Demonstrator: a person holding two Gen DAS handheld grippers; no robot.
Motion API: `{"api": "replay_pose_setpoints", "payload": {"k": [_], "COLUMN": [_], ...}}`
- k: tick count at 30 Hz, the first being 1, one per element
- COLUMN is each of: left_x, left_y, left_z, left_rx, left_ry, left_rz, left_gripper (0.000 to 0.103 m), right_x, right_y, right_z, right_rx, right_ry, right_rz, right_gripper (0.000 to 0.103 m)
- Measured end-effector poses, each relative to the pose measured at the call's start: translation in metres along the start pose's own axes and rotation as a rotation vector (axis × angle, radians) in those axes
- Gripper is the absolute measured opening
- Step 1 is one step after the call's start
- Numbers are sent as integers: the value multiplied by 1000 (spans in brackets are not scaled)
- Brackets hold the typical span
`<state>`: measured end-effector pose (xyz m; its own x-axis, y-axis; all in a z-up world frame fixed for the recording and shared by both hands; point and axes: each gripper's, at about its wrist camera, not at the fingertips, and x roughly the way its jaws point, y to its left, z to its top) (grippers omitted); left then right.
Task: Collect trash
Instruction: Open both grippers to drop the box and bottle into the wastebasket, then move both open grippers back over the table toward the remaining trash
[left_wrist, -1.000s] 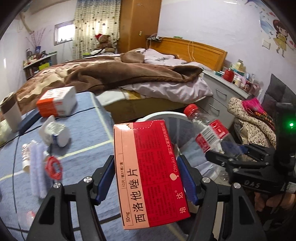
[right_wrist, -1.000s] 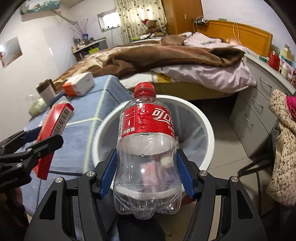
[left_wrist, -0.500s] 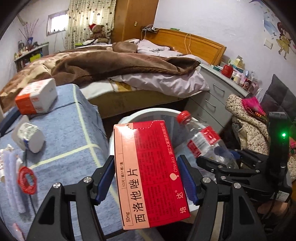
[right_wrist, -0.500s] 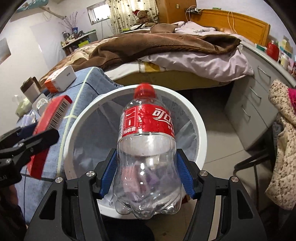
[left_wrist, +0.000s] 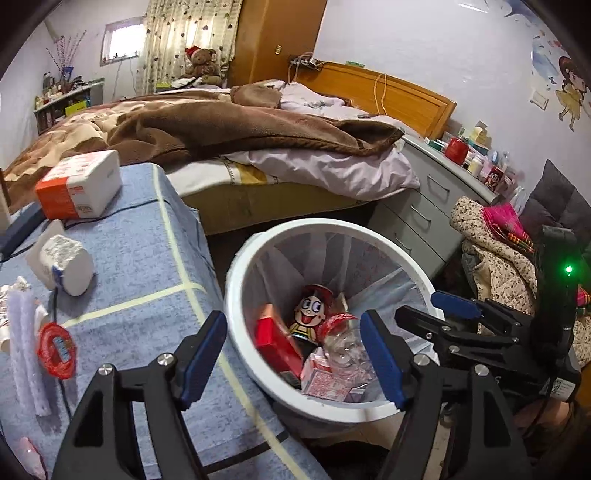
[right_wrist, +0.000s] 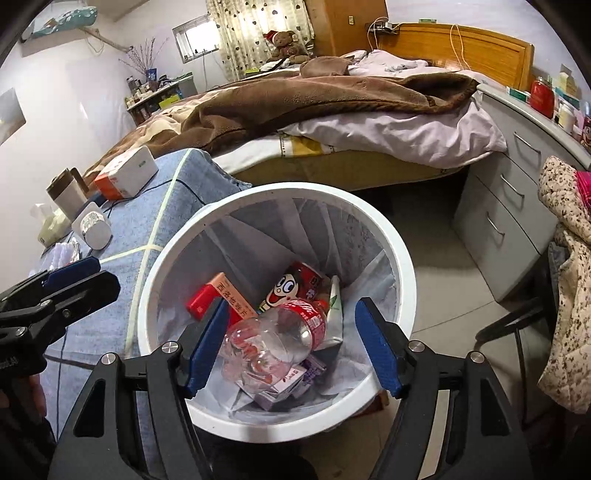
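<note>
Both my tongs are wide apart and hold nothing. The left gripper (left_wrist: 293, 354) and the right gripper (right_wrist: 291, 341) hang over the white trash bin (right_wrist: 404, 266), which fills the lower middle of both views.

Inside the bin lie the clear plastic bottle (right_wrist: 273, 336) with its red label, the red medicine box (right_wrist: 218, 295) beside it, and a red can with a cartoon face (right_wrist: 291, 284) behind them.

On the blue cloth table (left_wrist: 147, 258), at the left of the left view, more things wait. I judge the red wire coil (left_wrist: 55, 349) to be light and springy, so I would pinch it across the ring. The white paper roll (left_wrist: 68, 266) looks soft and will squash; I would take it gently at the middle. The orange and white tissue pack (left_wrist: 79, 184) at upper left is light but wide, so I would grip its narrow side.
</note>
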<state>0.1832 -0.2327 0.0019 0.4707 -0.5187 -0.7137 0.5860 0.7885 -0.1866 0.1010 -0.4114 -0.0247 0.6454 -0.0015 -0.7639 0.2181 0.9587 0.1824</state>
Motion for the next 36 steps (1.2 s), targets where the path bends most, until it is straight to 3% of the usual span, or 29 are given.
{"api": "replay_pose_setpoints", "payload": {"k": [11, 22, 36], "left_x": [-37, -87, -137], "left_y": [40, 120, 224], "left_z": [-9, -25, -54], "left_rx": [-85, -190, -348], "left_ry": [-53, -138, -184], "left_rz": [41, 195, 407], "left_gripper": [76, 76, 76], "right_x": [-8, -9, 29], "right_y": [26, 94, 179], "right_z": [0, 5, 14], "right_rx": [-11, -103, -308], "right_ry": [-40, -101, -44], "right_rz": [27, 139, 226], "right_gripper": [72, 72, 72]}}
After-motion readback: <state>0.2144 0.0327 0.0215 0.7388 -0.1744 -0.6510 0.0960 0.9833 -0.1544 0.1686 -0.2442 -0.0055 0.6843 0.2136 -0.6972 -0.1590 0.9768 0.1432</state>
